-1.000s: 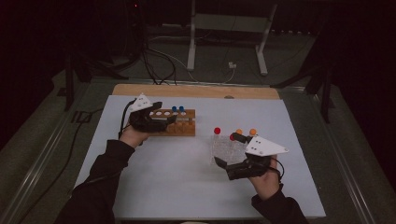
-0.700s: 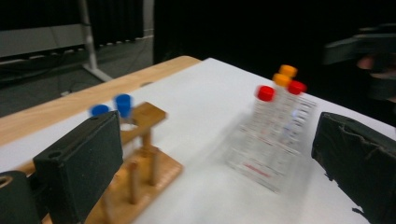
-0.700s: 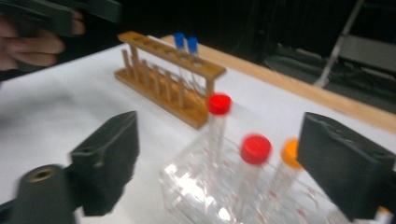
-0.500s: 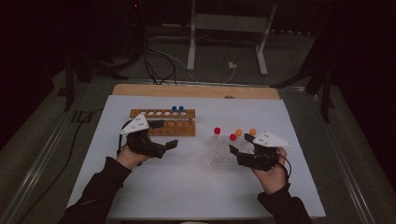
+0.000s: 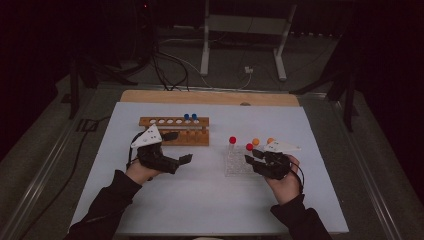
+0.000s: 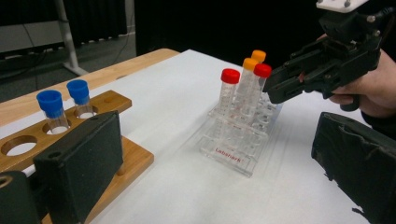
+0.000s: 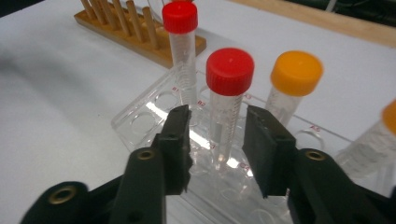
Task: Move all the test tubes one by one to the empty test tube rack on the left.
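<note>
Nearest the camera in the right gripper view, the right tongs (image 7: 217, 140) stand narrowed around a red-capped tube (image 7: 227, 100) seated in the clear rack (image 7: 140, 123); their jaws have just been closing, the tube is between them, yet a gap shows on both sides and the pads do not appear to press on it. Judged risk one: the pads sit low on the tube wall, just above the rack top, so an uneven closure could push the tube sideways and tilt it in its well rather than grip it. Risk two: the clear rack looks light and nothing holds it down, so a lift that is not straight up could drag or tip it across the white surface (image 5: 200, 200). Just beside stand an orange-capped tube (image 7: 293, 88) and a second red-capped tube (image 7: 181, 51); the far pad has little clearance to the orange one and could knock it. Farther off, the left tongs (image 5: 180, 147) hang wide with nothing between them, apart from the clear rack and beside the wooden rack (image 6: 93, 140) that carries two blue-capped tubes (image 6: 65, 107); a careless swing there could strike that rack's near corner.
</note>
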`<state>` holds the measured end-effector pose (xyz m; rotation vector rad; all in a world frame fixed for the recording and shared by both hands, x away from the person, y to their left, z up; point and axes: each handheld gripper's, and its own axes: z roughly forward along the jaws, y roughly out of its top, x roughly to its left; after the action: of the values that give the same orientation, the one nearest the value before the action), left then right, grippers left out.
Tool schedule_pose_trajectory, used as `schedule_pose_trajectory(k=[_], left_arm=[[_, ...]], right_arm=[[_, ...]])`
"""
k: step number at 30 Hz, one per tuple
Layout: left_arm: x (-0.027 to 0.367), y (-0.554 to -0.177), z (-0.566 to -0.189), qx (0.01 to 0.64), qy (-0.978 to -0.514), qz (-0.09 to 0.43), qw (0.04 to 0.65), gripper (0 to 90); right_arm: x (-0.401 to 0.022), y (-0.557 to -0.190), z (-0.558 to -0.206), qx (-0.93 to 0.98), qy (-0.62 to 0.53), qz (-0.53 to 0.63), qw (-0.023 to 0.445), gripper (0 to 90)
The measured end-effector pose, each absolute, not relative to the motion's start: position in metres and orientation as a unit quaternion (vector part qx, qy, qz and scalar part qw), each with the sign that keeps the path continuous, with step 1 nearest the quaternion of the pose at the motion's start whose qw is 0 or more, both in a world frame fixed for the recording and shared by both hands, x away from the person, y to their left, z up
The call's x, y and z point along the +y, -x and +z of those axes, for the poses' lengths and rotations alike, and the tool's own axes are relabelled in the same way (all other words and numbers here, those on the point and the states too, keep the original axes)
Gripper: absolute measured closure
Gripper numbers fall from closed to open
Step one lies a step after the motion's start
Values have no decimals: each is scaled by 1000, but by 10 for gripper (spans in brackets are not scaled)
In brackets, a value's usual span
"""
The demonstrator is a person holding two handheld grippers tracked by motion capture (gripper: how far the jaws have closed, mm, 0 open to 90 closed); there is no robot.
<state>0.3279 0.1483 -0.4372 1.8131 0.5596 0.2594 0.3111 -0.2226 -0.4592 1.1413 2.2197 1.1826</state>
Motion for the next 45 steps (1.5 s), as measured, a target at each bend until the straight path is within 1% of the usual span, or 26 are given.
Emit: schedule_pose_trajectory(k=[9, 12, 18, 23, 28, 37, 40, 45], left_arm=[[147, -327, -438, 235, -777, 109, 573, 30], [147, -328, -438, 237, -777, 108, 573, 30], [147, -328, -439, 237, -778, 104, 573, 30], [146, -328, -439, 235, -778, 101, 573, 30], [146, -327, -439, 233, -780, 98, 573, 31], [145, -327, -437, 231, -779, 93, 575, 31], [144, -326, -436, 229, -780, 92, 574, 31], [141, -324, -434, 224, -784, 88, 573, 31]], right_arm=[[-217, -320, -467, 796, -405, 409, 187, 689], [-215, -321, -468, 796, -403, 407, 196, 726], [-216, -321, -468, 793, -400, 411, 204, 744], [-218, -315, -455, 789, -385, 424, 220, 746], [-217, -306, -441, 787, -367, 431, 246, 746], [-219, -294, -416, 772, -347, 462, 266, 746], [-215, -289, -410, 770, -341, 473, 260, 746], [-202, -284, -411, 775, -322, 493, 230, 746]])
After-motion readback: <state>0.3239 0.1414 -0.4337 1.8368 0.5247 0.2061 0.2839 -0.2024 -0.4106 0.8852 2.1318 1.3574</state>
